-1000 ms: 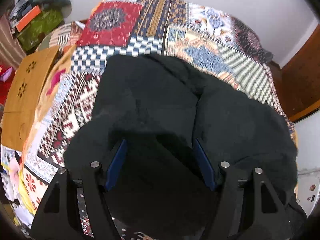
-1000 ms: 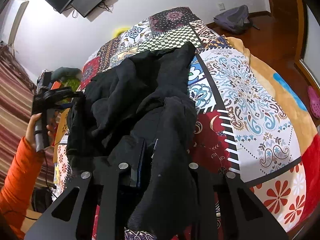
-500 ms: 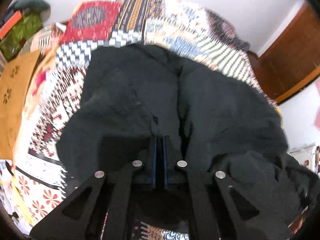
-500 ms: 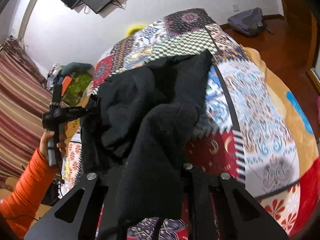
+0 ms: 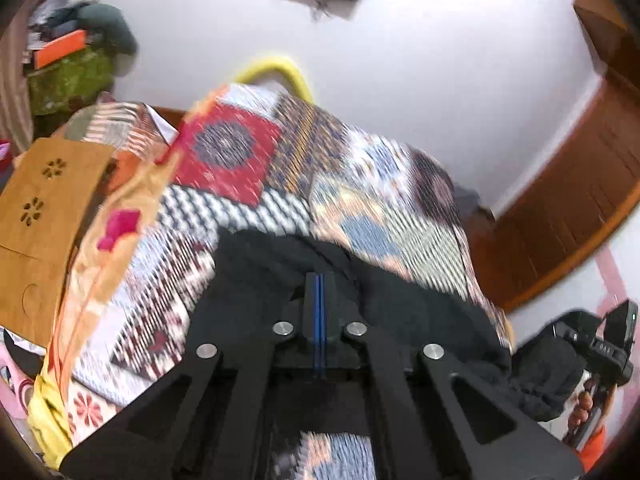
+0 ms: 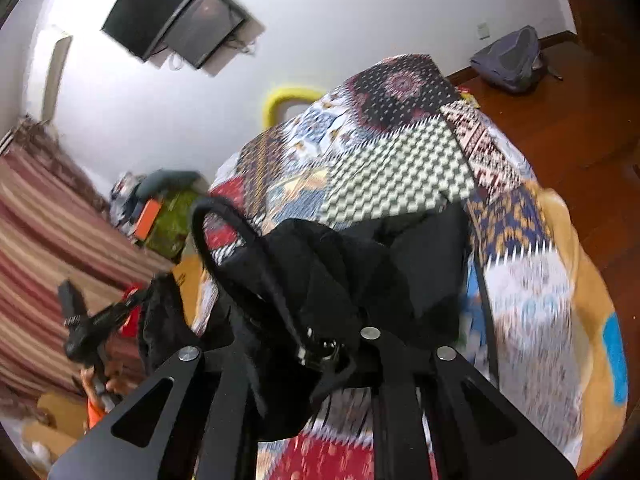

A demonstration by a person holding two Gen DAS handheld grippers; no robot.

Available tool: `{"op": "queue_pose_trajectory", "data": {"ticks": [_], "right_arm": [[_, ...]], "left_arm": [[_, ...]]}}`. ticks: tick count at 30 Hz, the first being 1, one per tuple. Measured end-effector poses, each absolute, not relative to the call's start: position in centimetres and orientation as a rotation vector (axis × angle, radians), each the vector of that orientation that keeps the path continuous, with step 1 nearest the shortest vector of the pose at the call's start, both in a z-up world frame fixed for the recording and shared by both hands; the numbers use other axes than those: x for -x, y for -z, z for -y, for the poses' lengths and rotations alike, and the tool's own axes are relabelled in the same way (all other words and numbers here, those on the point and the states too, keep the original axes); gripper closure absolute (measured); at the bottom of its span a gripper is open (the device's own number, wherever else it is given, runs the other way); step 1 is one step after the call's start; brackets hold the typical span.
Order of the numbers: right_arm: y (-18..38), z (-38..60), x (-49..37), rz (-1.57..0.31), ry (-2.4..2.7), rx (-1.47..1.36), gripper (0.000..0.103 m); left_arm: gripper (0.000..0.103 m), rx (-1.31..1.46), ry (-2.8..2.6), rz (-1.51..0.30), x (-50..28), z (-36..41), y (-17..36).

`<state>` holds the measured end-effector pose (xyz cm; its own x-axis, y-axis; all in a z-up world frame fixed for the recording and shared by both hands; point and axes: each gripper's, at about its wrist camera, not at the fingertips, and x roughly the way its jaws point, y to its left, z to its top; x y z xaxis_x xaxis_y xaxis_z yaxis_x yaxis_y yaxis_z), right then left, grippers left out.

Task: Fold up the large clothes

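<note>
A large black garment [image 5: 420, 304] lies bunched on a patchwork bedspread [image 5: 248, 216] and is lifted at the near edge. My left gripper [image 5: 319, 280] is shut, its blue pads pressed together, with the black cloth gathered around the fingers. My right gripper [image 6: 320, 344] is shut on the black garment [image 6: 360, 272]; cloth drapes over its fingers and hides the tips. The right gripper also shows at the right edge of the left wrist view [image 5: 600, 344], and the left gripper at the left of the right wrist view [image 6: 92, 320].
The bedspread [image 6: 400, 176] covers a bed with a yellow rail [image 6: 288, 96] at the far end. A wooden board [image 5: 44, 216] and a cluttered pile [image 5: 68, 68] stand left. A backpack [image 6: 512, 60] lies on the wooden floor. A wall screen [image 6: 180, 12] hangs above.
The left gripper closed on the cloth, then both grippers rose and tilted up, lifting the garment's near edge off the bed. The views now show more wall.
</note>
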<state>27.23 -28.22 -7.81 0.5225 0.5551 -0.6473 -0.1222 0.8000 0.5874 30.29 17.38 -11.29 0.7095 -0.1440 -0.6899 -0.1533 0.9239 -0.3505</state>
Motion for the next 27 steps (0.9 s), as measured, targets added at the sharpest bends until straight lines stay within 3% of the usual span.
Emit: {"op": "queue_pose_trajectory", "data": {"ticks": [3, 8, 19, 22, 26, 27], "right_arm": [[9.7, 27.3, -30.8, -0.983, -0.37, -0.471, 0.094], [13.9, 27.7, -35.8, -1.068, -0.298, -0.511, 0.094], [17.0, 27.2, -39.0, -1.171, -0.28, -0.437, 0.094], [17.1, 27.1, -39.0, -1.178, -0.272, -0.425, 0.094], [16.8, 27.0, -39.2, -1.221, -0.238, -0.414, 0.093], [16.6, 26.9, -39.3, -1.236, -0.227, -0.406, 0.092]], "left_arm": [[0.103, 0.375, -0.068, -0.748, -32.9, -18.6, 11.4], [0.103, 0.342, -0.011, -0.834, -36.5, -17.9, 14.5], [0.097, 0.127, 0.189, -1.001, -32.4, -11.2, 20.6], [0.086, 0.058, 0.194, -0.992, -30.6, -9.0, 20.1], [0.047, 0.002, 0.214, -0.963, -28.9, -6.2, 19.1], [0.046, 0.001, 0.224, -0.967, -28.8, -5.5, 19.1]]}}
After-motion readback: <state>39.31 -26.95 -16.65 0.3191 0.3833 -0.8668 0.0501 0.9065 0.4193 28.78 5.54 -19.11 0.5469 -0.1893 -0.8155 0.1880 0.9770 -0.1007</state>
